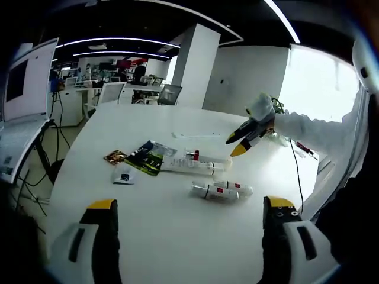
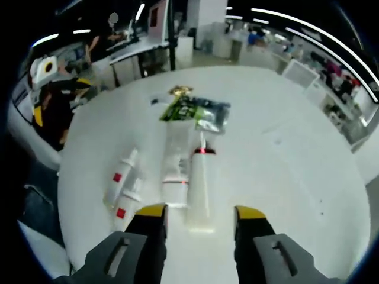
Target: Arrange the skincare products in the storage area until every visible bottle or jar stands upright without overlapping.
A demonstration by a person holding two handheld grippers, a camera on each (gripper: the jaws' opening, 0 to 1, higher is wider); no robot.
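Bottles: four lying flat on white table (image 2: 284, 154) — two small red-labelled bottles (image 2: 121, 186), two tall bottles (image 2: 198, 186). Right gripper (image 2: 196, 218) jaws spread, empty; left gripper (image 1: 190, 208) likewise.

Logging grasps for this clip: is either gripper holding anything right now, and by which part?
Nothing is held. The left gripper is open over bare table; the right gripper is open around the base of a lying bottle, not yet closed.
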